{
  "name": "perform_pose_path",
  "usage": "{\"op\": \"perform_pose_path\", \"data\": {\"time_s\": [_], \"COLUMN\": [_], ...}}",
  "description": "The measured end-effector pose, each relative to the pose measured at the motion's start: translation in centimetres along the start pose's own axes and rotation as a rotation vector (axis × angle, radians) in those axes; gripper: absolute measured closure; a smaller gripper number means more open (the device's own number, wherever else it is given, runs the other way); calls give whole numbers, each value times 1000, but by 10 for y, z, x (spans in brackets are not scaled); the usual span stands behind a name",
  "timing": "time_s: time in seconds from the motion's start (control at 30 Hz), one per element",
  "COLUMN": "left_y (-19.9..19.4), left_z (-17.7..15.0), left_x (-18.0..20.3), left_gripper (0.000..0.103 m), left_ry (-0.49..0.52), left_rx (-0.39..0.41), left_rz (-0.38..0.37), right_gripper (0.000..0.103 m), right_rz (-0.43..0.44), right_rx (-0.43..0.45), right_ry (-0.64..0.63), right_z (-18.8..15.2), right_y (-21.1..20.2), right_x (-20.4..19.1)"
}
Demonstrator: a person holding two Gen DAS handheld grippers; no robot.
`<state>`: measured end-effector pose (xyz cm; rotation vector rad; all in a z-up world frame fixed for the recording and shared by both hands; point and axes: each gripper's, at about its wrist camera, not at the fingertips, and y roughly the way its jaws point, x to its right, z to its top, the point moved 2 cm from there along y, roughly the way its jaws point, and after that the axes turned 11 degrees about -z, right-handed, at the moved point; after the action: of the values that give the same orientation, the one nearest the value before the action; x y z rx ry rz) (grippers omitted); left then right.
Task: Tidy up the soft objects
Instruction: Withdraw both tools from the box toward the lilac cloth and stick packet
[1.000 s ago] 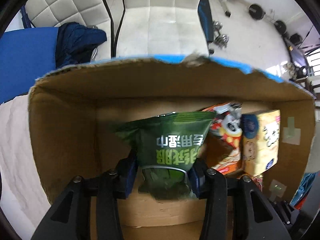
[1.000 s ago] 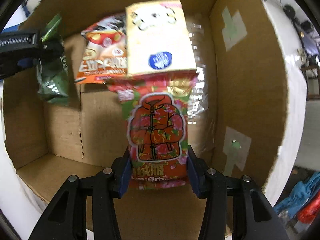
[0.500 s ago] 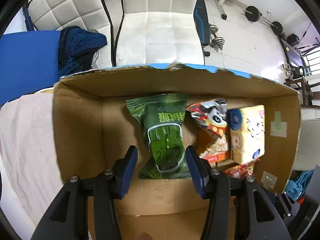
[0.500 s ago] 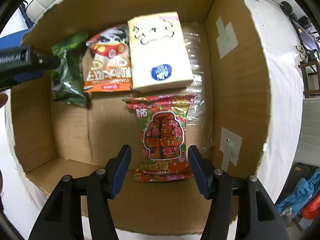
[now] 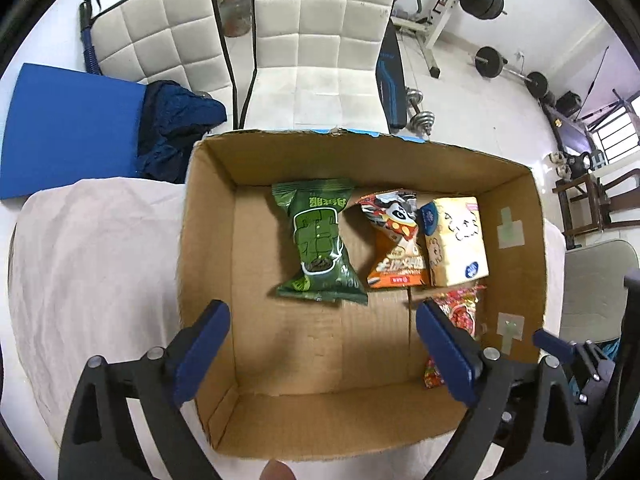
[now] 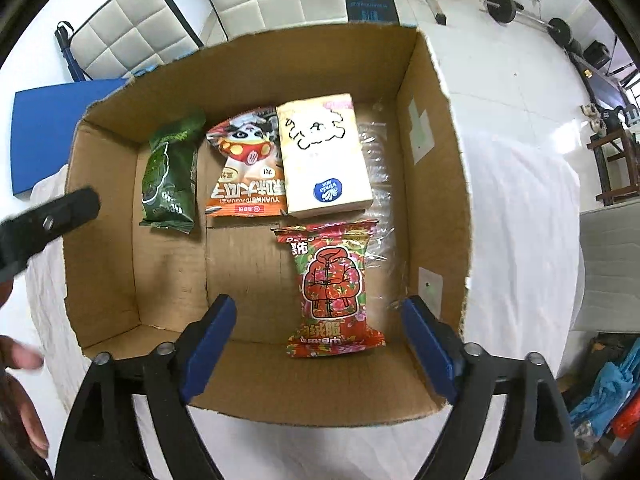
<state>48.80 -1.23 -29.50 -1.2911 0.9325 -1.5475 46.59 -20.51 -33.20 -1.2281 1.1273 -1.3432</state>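
Note:
An open cardboard box (image 5: 208, 240) (image 6: 440, 128) stands on a white cloth. On its floor lie a green packet (image 5: 320, 240) (image 6: 170, 176), an orange panda snack bag (image 5: 396, 244) (image 6: 244, 168), a cream tissue pack (image 5: 456, 240) (image 6: 324, 160) and a red flowered packet (image 6: 332, 288) (image 5: 460, 312). My left gripper (image 5: 322, 354) is open and empty above the box's near side. My right gripper (image 6: 318, 346) is open and empty above the red packet's near end.
Clear plastic wrap (image 6: 376, 168) lies by the box's right wall. White padded chairs (image 5: 320, 40) and a blue mat (image 5: 68, 128) with dark cloth (image 5: 172, 120) stand beyond the box. Gym weights (image 5: 488, 60) lie on the floor. The left gripper's body (image 6: 48, 220) shows in the right wrist view.
Both grippers let go of their packets, opened wide and rose back out of the box. The green and red packets now lie on the box floor.

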Motion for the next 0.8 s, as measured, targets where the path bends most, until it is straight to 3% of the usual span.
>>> {"op": "perform_pose_path", "data": {"time_s": [0.47, 0.8], "left_y": [-70, -98], "left_z": [-53, -91], "left_x": [23, 34], "left_gripper": [7, 7], "left_ry": [63, 75], "left_rx": [208, 251], "left_rz": [43, 18], "right_gripper": [0, 0], "right_rz": [-45, -24], "right_rx": [188, 225], "right_ry": [40, 49], "right_z": [-44, -90], "right_y": [-65, -99], "right_x": [17, 23]}}
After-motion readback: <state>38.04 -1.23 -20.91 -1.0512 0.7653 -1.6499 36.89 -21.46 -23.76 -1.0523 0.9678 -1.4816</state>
